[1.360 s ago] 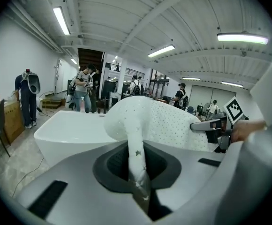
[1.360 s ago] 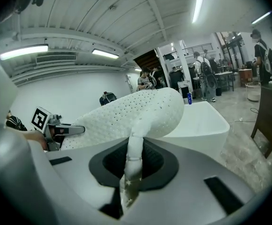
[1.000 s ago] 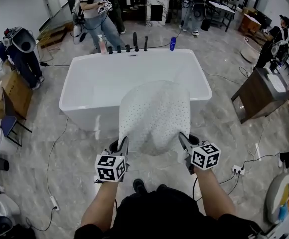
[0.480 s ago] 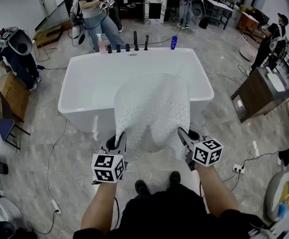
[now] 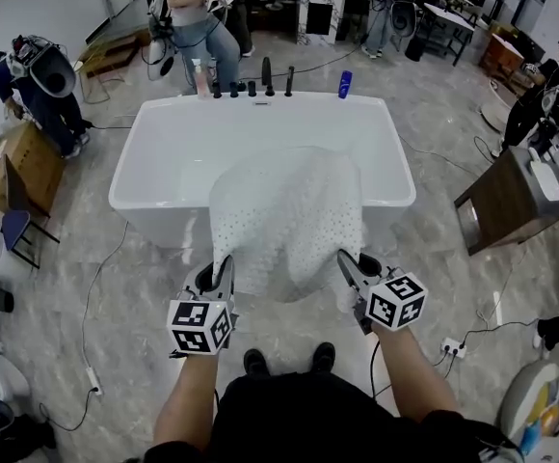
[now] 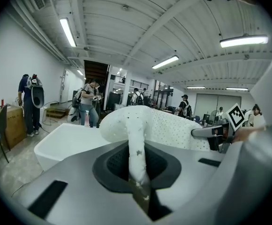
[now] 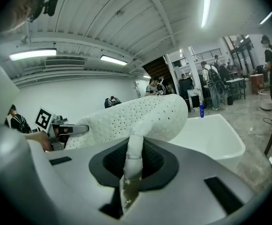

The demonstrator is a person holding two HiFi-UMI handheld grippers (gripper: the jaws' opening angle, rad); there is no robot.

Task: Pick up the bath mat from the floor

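Note:
The white perforated bath mat [image 5: 289, 215] hangs in the air between both grippers, bulging forward over the near rim of the white bathtub [image 5: 164, 152]. My left gripper [image 5: 224, 270] is shut on the mat's near left corner; the pinched fold of the mat [image 6: 137, 158] runs down between its jaws. At the near right corner my right gripper [image 5: 345, 263] is shut on the mat [image 7: 133, 161] as well. In the left gripper view the right gripper [image 6: 211, 132] shows across the mat, and the left gripper [image 7: 68, 129] shows in the right gripper view.
Black taps and a blue bottle [image 5: 345, 83] stand on the tub's far rim. A wooden cabinet [image 5: 511, 201] is at the right. Cables and a power strip [image 5: 450, 347] lie on the marble floor. People [image 5: 198, 17] stand behind the tub and at the left [image 5: 43, 85].
The mat has been carried a little further over the tub and both grippers have shifted slightly left and down in the head view. Both stay shut on its corners.

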